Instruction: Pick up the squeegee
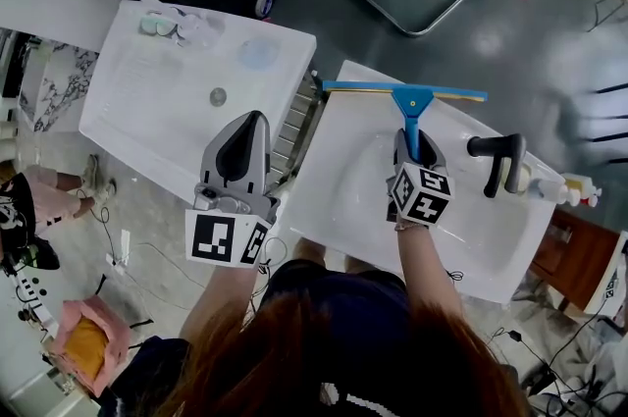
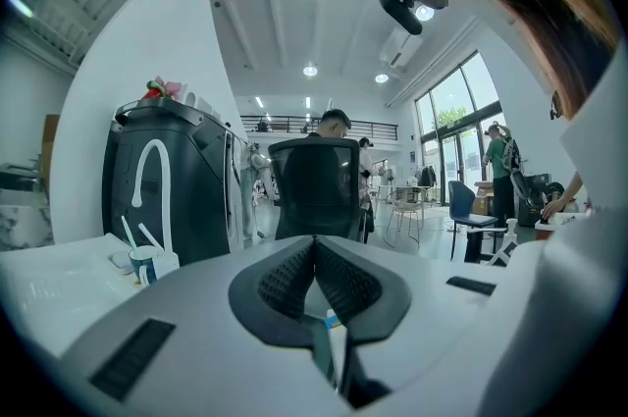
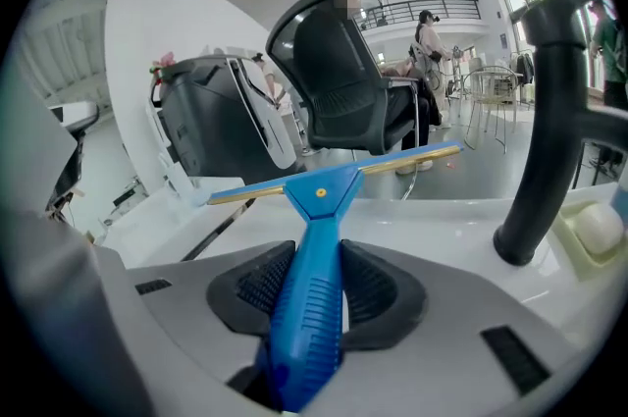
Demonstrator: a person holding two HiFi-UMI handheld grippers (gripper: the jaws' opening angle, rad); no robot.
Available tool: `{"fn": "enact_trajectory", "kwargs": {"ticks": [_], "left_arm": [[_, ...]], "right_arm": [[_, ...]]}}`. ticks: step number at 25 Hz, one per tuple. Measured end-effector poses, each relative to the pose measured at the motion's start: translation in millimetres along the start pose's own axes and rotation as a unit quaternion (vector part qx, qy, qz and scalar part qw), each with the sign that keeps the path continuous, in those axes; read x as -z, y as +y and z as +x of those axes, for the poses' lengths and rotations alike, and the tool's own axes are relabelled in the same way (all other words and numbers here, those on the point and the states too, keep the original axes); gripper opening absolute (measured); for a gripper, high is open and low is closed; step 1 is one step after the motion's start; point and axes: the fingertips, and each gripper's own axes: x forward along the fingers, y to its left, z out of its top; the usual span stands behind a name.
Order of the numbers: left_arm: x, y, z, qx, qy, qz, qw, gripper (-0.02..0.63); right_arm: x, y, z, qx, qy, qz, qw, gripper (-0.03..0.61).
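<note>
The right claw [image 1: 413,148] is clamped on the ribbed handle of the blue plastic squeegee [image 1: 411,101]. Its brass-edged blade lies crosswise just ahead of the claw, by the far rim of the white sink basin [image 1: 343,199]. Gripping the handle lengthwise probably keeps the blade level. The left claw [image 1: 242,138] is pressed together, empty and idle.

Blue squeegee [image 1: 413,101]: ribbed handle gripped in right gripper [image 1: 412,148] jaws; brass-edged blade crosswise at sink [image 1: 471,248] far rim.

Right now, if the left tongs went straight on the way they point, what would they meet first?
Probably the black office chair, dead ahead past the white counter; depth is hard to judge.
</note>
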Motion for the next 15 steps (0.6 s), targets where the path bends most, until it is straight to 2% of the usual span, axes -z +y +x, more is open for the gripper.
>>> {"fn": "enact_trajectory", "kwargs": {"ticks": [8, 15], "left_arm": [[-27.0, -12.4, -13.4, 0.015, -0.029, 0.007, 0.9994, 0.020], [-65.3, -24.4, -23.5, 0.031, -0.068, 0.008, 0.9971, 0.020]], "right_arm": [[-75.1, 17.1, -62.4, -0.019, -0.115, -0.019, 0.993, 0.160], [-154.1, 35.2, -144.5, -0.018, -0.244, -0.046, 0.968, 0.160]]}}
